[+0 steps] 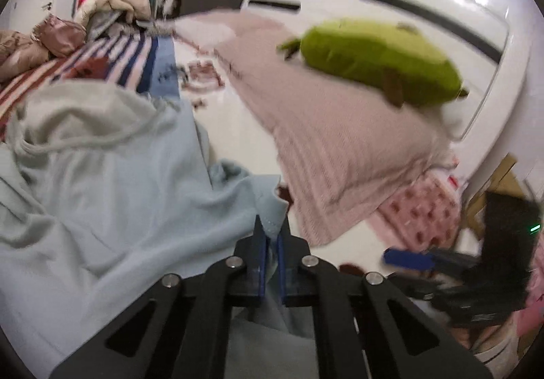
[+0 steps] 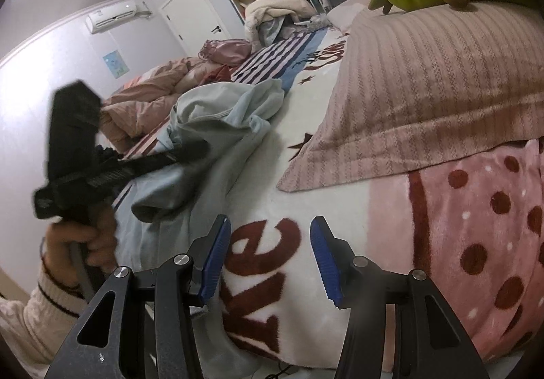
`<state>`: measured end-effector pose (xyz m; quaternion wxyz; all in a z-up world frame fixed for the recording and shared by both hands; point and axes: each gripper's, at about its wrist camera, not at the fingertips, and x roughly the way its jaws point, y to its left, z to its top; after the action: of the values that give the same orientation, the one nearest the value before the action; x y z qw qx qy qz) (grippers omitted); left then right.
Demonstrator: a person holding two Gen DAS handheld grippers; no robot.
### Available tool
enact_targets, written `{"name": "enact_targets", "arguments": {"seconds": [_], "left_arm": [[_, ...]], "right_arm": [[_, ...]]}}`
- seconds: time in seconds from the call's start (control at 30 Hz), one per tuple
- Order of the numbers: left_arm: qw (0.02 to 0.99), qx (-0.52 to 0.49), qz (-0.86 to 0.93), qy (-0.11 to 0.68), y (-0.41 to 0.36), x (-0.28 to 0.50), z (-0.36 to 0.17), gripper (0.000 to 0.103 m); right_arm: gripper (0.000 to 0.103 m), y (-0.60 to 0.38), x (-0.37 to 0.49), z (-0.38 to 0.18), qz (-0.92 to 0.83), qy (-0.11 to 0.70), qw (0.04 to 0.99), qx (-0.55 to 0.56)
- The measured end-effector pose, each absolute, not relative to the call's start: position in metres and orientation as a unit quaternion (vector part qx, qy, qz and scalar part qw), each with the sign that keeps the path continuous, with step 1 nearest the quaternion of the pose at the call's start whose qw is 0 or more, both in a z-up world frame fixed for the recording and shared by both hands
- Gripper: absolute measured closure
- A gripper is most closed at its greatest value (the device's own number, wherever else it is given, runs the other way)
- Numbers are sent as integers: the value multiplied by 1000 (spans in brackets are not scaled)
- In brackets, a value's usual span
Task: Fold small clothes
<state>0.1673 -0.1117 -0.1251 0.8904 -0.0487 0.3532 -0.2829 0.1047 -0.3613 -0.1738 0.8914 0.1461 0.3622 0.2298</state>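
Left hand-held gripper (image 1: 271,229) clamped on pale blue garment (image 1: 112,195) hem, right hand-held gripper (image 2: 268,236) parted, empty, above bed blanket (image 2: 272,277), beside pink pillow (image 2: 425,100)

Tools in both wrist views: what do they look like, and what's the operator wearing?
Left tool and right tool: matte black linkage arms, silver pivot pins, ribbed blue pads. Left unit's body is a black block on a handle. Sleeve: cream knit with dark stripes.

On the white blanket (image 2: 272,154) near the right gripper we read only dark red letters, seemingly "ke".
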Motion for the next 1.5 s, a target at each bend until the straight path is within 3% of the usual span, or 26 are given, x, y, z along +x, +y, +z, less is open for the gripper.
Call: {"name": "enact_targets", "arguments": {"seconds": [0.37,0.63,0.83,0.87,0.97,1.0,1.17,1.4,1.5], "left_arm": [[938,-117,-189,265,4,105,-74,100],[931,-141,-86,326,97,42,-124,100],[902,-153,-89,394,115,19,-171,98],[897,-150,-100,402,113,17,-175,94],[903,-134,-123,391,118,8,-168,60],[908,-132,-129,375,121,6,-159,54],[932,-100,-139,321,128,26,-116,46],[902,-16,-229,365,55,121,-126,47],[882,21,-236,408,12,159,-152,64]], "right_arm": [[58,-335,106,-159,243,363,891,124],[58,-297,119,-149,256,371,886,106],[58,-274,131,-142,252,380,885,95],[58,-271,132,-141,250,381,885,91],[58,-267,133,-139,245,382,887,84],[58,-267,133,-138,244,383,887,82],[58,-267,139,-137,240,383,888,86],[58,-269,144,-142,245,385,884,95],[58,-274,146,-149,242,391,883,99]]}}
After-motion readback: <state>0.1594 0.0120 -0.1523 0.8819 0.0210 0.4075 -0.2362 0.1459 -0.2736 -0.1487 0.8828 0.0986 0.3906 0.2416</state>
